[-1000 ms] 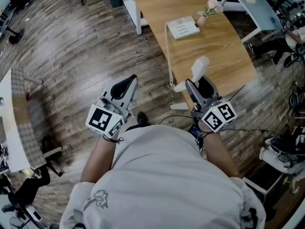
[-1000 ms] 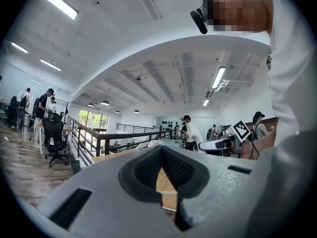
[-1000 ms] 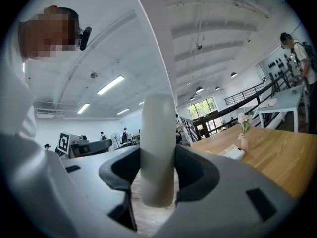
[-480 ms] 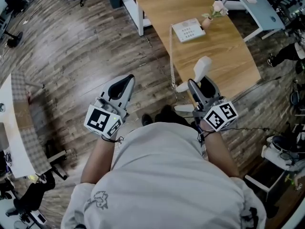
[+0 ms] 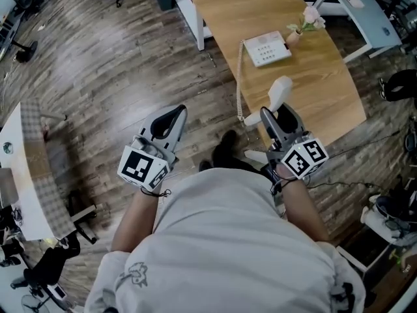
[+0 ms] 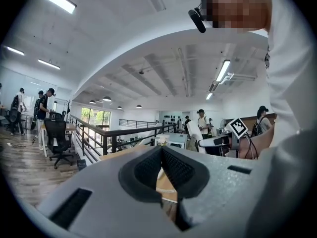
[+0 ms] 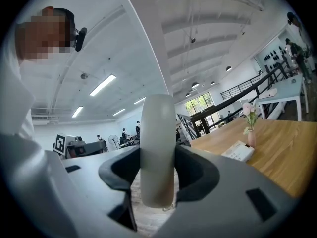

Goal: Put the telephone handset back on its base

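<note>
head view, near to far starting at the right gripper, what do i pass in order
right gripper clamped on the white curved plastic telephone handset → white push-button telephone base on the light wooden table → small vase with a pink flower

The handset point(image 5: 279, 92) and base point(image 5: 267, 48) are white, the table point(image 5: 319, 83) pale wood-grain, the flower point(image 5: 313, 15) seemingly pink.

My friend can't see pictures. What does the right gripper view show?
A white telephone handset sticks up, clamped in the right gripper. To the right, a wooden table holds the phone base and a pink flower.
</note>
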The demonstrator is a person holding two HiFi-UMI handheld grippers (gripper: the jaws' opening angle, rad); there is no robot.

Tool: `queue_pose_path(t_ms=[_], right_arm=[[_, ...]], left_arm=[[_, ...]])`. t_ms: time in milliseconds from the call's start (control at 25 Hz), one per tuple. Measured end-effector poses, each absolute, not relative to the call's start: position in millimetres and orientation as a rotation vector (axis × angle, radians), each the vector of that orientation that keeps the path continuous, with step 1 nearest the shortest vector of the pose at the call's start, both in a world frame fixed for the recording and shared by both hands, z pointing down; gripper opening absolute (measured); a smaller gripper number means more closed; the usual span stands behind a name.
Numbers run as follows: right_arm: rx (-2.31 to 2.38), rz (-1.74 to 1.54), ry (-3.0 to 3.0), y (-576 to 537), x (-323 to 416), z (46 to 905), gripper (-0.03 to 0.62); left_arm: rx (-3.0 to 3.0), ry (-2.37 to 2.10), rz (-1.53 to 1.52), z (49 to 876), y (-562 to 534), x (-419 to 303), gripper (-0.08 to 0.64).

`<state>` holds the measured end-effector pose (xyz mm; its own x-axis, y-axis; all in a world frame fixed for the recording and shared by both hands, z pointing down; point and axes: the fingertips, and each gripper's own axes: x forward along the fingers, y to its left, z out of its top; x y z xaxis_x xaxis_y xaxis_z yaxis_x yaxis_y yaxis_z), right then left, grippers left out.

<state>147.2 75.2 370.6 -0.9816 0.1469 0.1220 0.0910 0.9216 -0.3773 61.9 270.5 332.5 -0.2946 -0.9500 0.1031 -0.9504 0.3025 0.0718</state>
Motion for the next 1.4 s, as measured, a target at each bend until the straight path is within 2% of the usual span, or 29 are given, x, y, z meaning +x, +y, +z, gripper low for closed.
queue_pose_path(t_ms=[560,1400], right_arm=[[-0.184,0.665,-2.869,-26,57,399,0.222],[0.024,0.804,-2.913,-112,72,400,0.222]], left_arm=[[1.822,-2.321,0.024,354,133,-32,0.005],[2.156,-2.065,0.126,333,-24,-37,0.005]])
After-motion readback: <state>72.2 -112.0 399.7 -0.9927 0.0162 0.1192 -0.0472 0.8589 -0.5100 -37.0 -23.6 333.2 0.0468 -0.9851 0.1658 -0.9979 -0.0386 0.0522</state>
